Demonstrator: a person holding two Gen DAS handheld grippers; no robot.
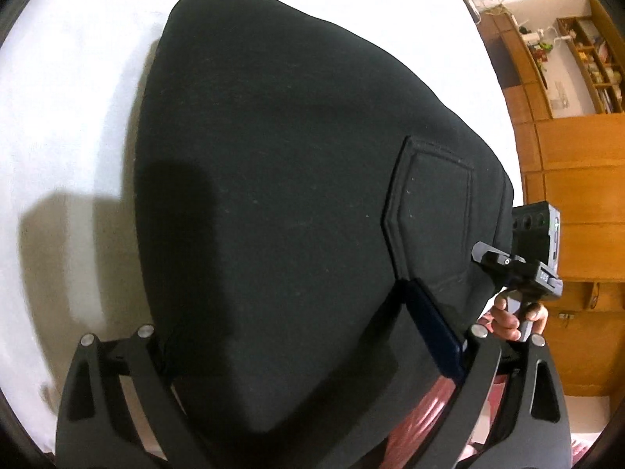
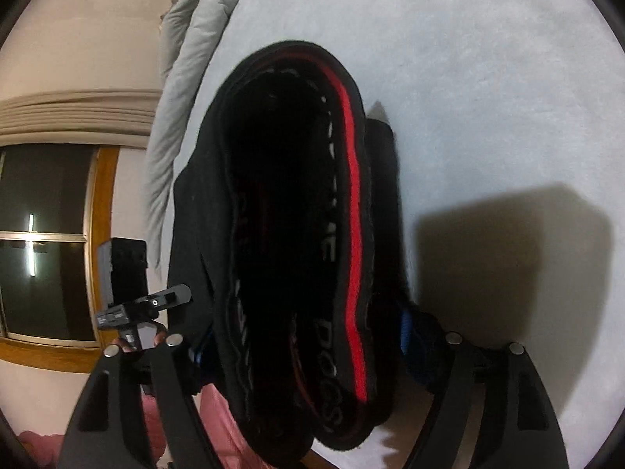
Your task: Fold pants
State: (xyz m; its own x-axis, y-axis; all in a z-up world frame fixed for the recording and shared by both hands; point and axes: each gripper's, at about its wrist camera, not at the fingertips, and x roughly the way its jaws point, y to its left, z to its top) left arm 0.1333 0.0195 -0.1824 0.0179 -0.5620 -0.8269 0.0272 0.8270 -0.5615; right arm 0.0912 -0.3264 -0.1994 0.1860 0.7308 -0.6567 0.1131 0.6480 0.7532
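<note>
The white bed (image 1: 78,78) fills most of both views, its sheet pale and flat under the black pants (image 1: 273,195). The pants are lifted at the near end and hang down toward the sheet, with their far end resting on the bed. In the left wrist view they show a broad dark back panel with a stitched patch pocket (image 1: 433,211) on the right side. In the right wrist view the waistband (image 2: 351,211) gapes open toward the camera, a red stripe running along its inner edge beside pale lettering.

A grey quilt (image 2: 183,78) lies bunched along the far edge of the bed, and past it stands a window (image 2: 43,242) with a wooden frame. In the left wrist view, wooden cabinets (image 1: 578,179) and shelves stand beyond the bed.

The left tongs (image 1: 312,367) have the fabric running between their fingers, which stand wide apart in the frame; the tips are buried in cloth, so I cannot tell whether they pinch it. The right tongs (image 2: 312,355) sit likewise, arms spread on either side of the waistband, their grip hidden by the cloth. The person's right hand (image 1: 515,318) shows on the handle in the left wrist view.
</note>
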